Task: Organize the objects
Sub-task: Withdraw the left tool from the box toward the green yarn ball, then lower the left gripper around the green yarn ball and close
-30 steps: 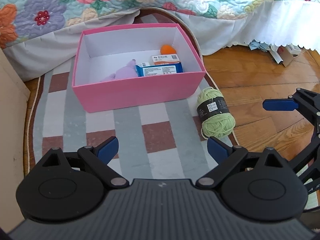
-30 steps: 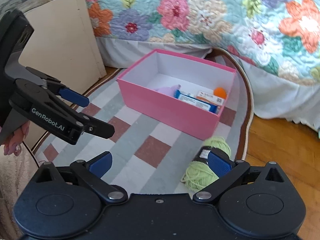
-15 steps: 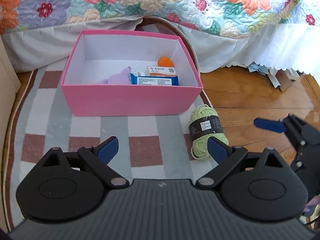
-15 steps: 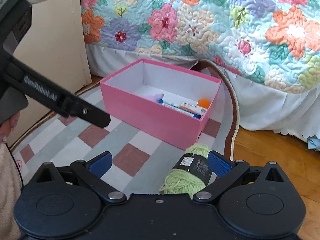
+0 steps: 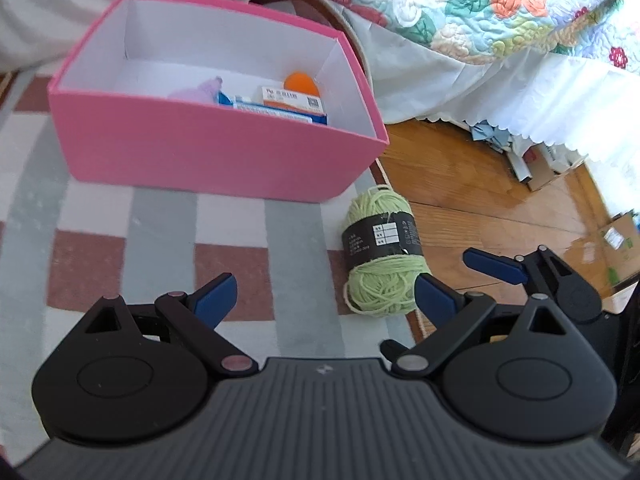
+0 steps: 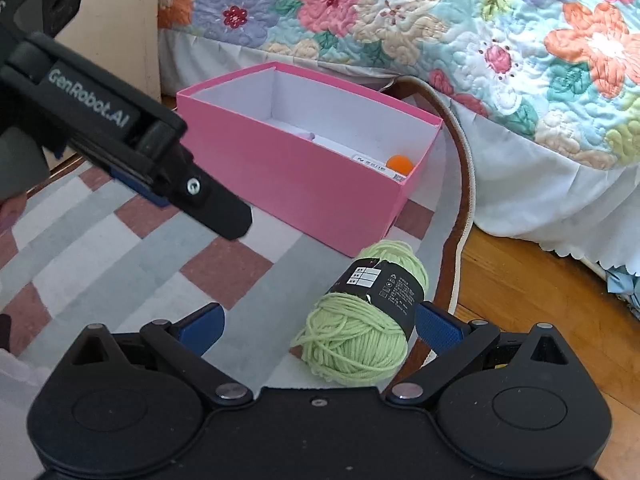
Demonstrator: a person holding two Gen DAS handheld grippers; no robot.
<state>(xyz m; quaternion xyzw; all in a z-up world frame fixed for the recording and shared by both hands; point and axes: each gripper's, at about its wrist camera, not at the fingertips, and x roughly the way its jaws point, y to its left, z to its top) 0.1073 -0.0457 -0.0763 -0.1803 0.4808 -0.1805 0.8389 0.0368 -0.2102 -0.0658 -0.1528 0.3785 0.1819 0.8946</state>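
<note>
Checked rug beside a quilted bed: green yarn skein (image 6: 362, 320) lies at five o'clock of the pink box (image 6: 304, 184), between the spread right tongs (image 6: 320, 326), presumably for boxing; left tongs (image 5: 326, 300) empty, apart.

Left gripper (image 5: 324, 300): jaws spread wide, nothing between the blue pads (image 5: 212, 298), held low and pointing forward. In the right wrist view it enters from the upper left as a black linkage angled down to the right, fingers (image 6: 224, 216) not touching anything. A bit of the person's hand (image 6: 12, 210) shows at its grip, left edge, mostly hidden.

Right gripper (image 6: 318, 326): jaws also wide apart, pads (image 6: 438, 328) not pressing on anything. In the left wrist view one of its blue-tipped fingers (image 5: 494, 266) shows at right, just beside the left gripper's right finger.
</note>
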